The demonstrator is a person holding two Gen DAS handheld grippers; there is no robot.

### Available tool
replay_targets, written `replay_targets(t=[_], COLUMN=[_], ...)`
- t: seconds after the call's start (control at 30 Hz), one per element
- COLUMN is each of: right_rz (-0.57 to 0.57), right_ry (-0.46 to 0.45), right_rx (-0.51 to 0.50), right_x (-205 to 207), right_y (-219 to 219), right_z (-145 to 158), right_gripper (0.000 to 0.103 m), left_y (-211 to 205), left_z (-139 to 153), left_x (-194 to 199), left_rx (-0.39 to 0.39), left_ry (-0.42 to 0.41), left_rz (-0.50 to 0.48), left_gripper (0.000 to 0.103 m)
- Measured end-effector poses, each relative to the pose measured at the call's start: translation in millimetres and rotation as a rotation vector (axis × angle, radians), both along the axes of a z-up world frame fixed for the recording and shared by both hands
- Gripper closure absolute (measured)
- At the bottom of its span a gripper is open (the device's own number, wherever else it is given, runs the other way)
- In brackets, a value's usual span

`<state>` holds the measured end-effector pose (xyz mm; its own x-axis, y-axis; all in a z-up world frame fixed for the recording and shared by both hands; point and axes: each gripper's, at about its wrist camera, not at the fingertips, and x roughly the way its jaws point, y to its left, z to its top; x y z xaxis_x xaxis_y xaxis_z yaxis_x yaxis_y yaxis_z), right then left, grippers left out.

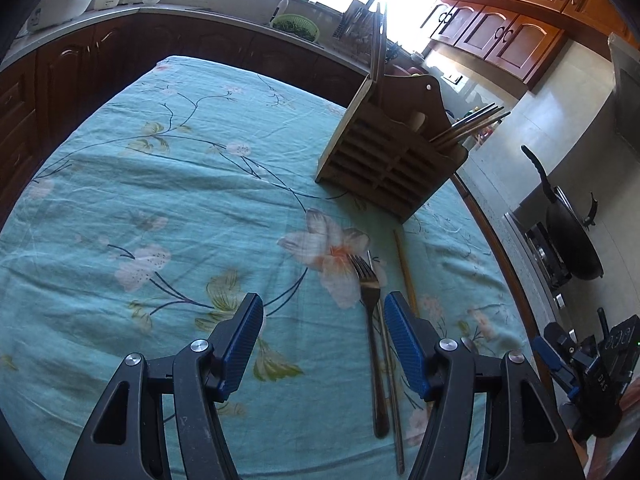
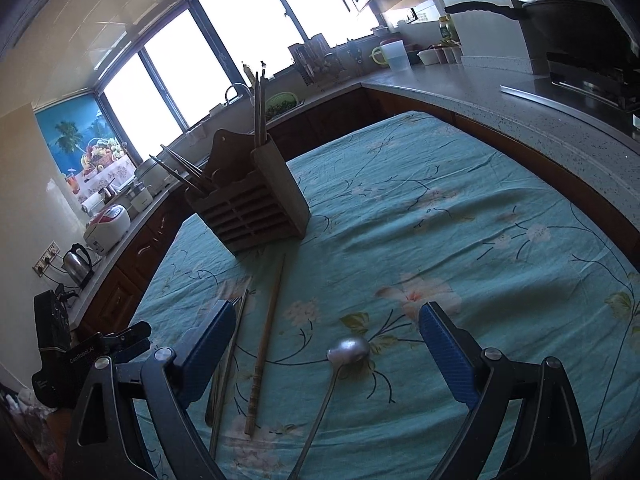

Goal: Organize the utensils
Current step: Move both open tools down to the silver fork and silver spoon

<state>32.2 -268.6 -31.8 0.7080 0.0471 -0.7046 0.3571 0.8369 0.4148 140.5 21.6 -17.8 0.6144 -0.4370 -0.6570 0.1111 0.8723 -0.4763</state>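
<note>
A wooden utensil holder (image 1: 394,160) (image 2: 250,208) stands on the floral teal tablecloth with chopsticks (image 1: 470,126) sticking out of it. A metal fork (image 1: 372,320) lies on the cloth, with a metal chopstick (image 1: 390,380) and a wooden chopstick (image 1: 406,268) (image 2: 266,344) beside it. My left gripper (image 1: 324,336) is open and empty, its right finger just above the fork. A metal spoon (image 2: 340,368) lies between the fingers of my right gripper (image 2: 326,344), which is open and empty above it.
Kitchen counters (image 2: 500,92) ring the table (image 1: 160,200). A wok (image 1: 572,236) sits on the stove to the right. A rice cooker (image 2: 108,226) and a kettle (image 2: 78,264) stand on the left counter. The other gripper (image 1: 588,364) shows at the table's right edge.
</note>
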Motion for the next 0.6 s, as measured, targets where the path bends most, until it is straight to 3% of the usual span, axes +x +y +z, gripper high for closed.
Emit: replay_targets(t=[0.43, 0.6], right_rz=[0.093, 0.106], right_ry=[0.089, 0.143], right_rx=[0.043, 0.115], right_x=[-4, 3], right_y=[21, 19], right_z=[-27, -46], right_gripper=[0.011, 0.044], left_y=[-27, -33], left_z=[-22, -34], left_x=[20, 40], left_rx=[-0.028, -0.052], left_ry=[0.066, 0.100], left_rz=[-0.078, -0.095], left_gripper=[0.042, 0.042])
